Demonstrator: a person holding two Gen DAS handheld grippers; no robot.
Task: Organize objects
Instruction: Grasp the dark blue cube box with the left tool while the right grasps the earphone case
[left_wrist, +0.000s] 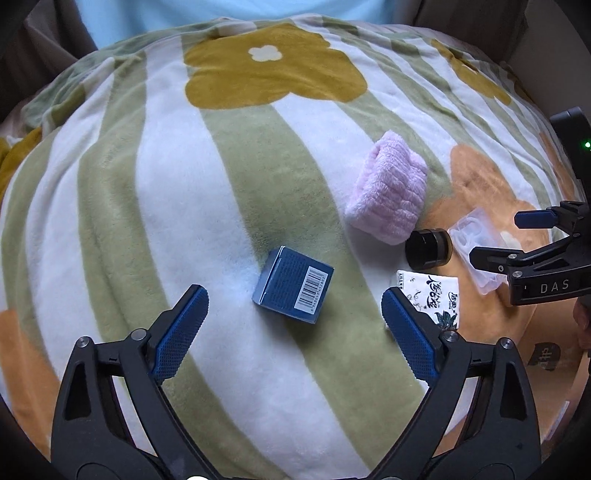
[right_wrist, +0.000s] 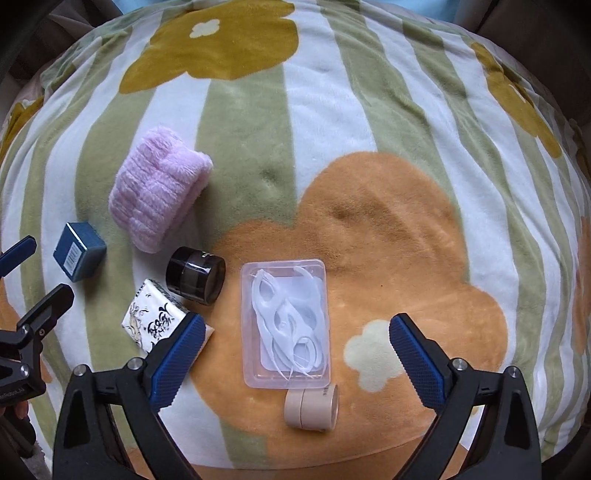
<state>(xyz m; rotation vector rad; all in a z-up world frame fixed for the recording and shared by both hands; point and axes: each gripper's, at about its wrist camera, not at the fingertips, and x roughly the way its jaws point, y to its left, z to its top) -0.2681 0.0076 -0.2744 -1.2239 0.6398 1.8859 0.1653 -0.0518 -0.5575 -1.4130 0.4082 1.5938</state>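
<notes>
A blue box (left_wrist: 293, 285) with a barcode lies on the striped blanket, just ahead of my open left gripper (left_wrist: 293, 301); it also shows in the right wrist view (right_wrist: 78, 252). My right gripper (right_wrist: 297, 330) is open and empty over a clear plastic box of white floss picks (right_wrist: 285, 321). A roll of beige tape (right_wrist: 312, 406) lies just below that box. A black jar (right_wrist: 195, 276), a printed tissue pack (right_wrist: 155, 319) and a pink fluffy cloth (right_wrist: 157, 188) lie to the left. The right gripper shows at the right edge of the left wrist view (left_wrist: 493, 236).
The flowered blanket (left_wrist: 177, 192) covers a soft, rounded bed surface. In the left wrist view the pink cloth (left_wrist: 388, 192), black jar (left_wrist: 428, 249), tissue pack (left_wrist: 432, 295) and clear box (left_wrist: 476, 236) lie to the right. The bed edge runs along the bottom.
</notes>
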